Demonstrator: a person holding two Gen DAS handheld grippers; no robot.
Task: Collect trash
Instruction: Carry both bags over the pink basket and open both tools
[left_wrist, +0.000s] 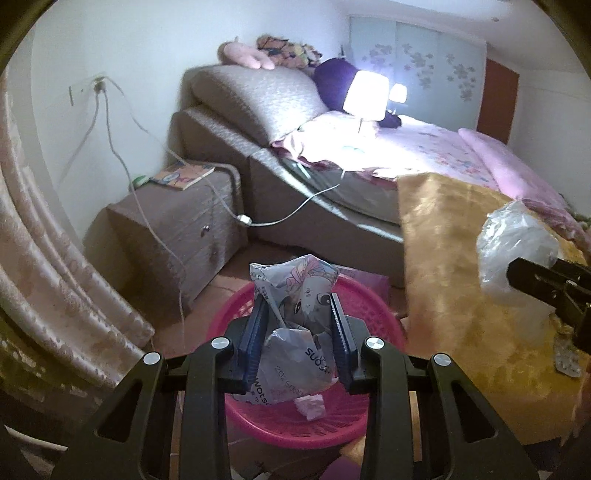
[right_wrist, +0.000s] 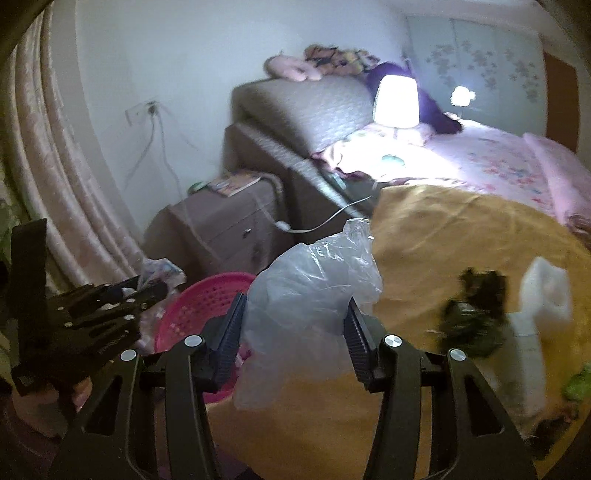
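Note:
My left gripper (left_wrist: 298, 301) is shut on a crumpled printed plastic wrapper (left_wrist: 295, 295) and holds it right above a pink plastic basket (left_wrist: 380, 325) on the floor. A small pink scrap (left_wrist: 310, 405) lies inside the basket. My right gripper (right_wrist: 295, 302) is shut on a crumpled clear plastic bag (right_wrist: 306, 299), held over the edge of the orange bedspread (right_wrist: 424, 251), to the right of the basket (right_wrist: 207, 299). The bag (left_wrist: 513, 243) and right gripper also show at the right of the left wrist view.
A bed with pink bedding (left_wrist: 443, 147) and a lit lamp (left_wrist: 365, 96) fills the back right. A brown nightstand (left_wrist: 173, 218) with cables stands left of it; curtains (left_wrist: 55, 266) hang at left. A dark clump (right_wrist: 476, 314), white foam (right_wrist: 546, 291) and a blister pack (left_wrist: 569, 362) lie on the bedspread.

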